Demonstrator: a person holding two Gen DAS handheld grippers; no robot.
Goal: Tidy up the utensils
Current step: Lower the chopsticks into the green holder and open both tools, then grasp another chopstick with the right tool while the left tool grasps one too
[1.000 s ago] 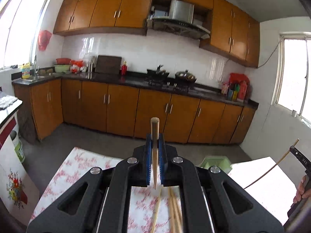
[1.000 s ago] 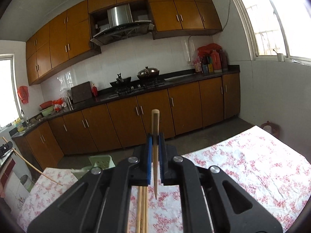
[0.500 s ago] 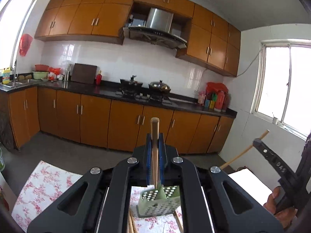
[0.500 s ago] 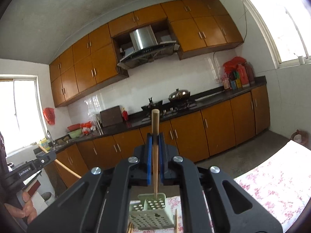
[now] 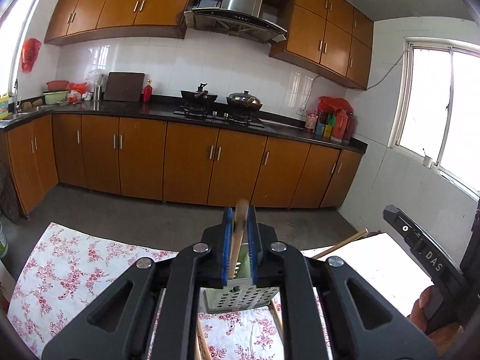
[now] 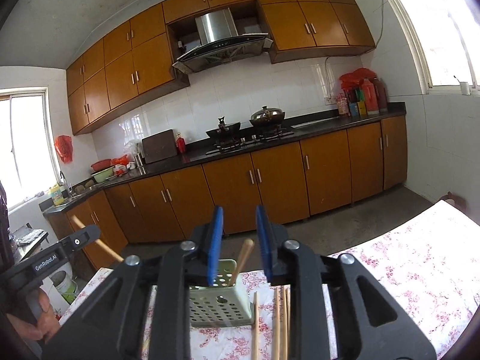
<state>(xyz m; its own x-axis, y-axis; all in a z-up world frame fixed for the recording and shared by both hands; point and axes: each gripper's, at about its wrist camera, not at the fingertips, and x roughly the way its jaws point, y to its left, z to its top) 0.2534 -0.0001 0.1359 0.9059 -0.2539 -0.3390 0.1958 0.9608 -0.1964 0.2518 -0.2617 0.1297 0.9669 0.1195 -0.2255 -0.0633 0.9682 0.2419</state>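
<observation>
Left wrist view: the left gripper (image 5: 239, 246) has its jaws just opening; a chopstick (image 5: 238, 234) stands between the blue pads, blurred and leaning, so the hold is loosening.
Holder: the green perforated holder (image 5: 240, 298) stands on the floral tablecloth (image 5: 69, 273), directly under this gripper.
Reason for the pose: the chopstick is kept almost upright, tip down over the holder, so that it may fall inside when let go.
Right wrist view: the right gripper (image 6: 238, 246) is opening too, and its pads touch nothing.
Second chopstick (image 6: 241, 262): it leans inside the holder (image 6: 220, 303), below and between the right pads, apart from them.
Loose chopsticks (image 6: 280, 321): they lie flat on the cloth just right of the holder, probably the next to collect.
</observation>
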